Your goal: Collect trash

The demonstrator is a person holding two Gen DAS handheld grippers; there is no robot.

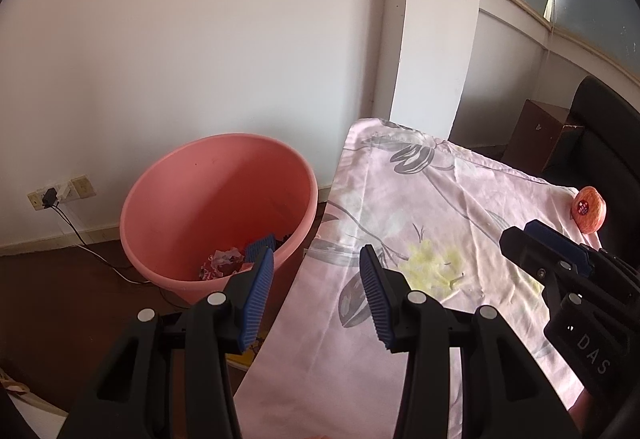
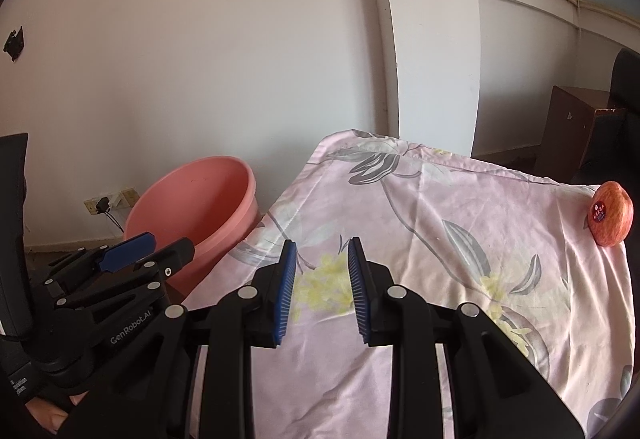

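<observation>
A pink plastic bin (image 1: 216, 199) stands on the floor left of the table, with crumpled wrappers (image 1: 224, 265) at its bottom; it also shows in the right wrist view (image 2: 192, 199). My left gripper (image 1: 318, 259) is open and empty, between the bin's rim and the table's left edge. My right gripper (image 2: 322, 253) is open and empty above the pink floral cloth (image 2: 440, 239). The right gripper also shows in the left wrist view (image 1: 532, 239), and the left gripper in the right wrist view (image 2: 160, 243).
A red apple with a sticker (image 2: 610, 214) sits at the cloth's far right corner, also in the left wrist view (image 1: 589, 209). A wall socket with a black cable (image 1: 52, 197) is left of the bin. A brown cabinet (image 2: 572, 131) and a dark chair stand behind the table.
</observation>
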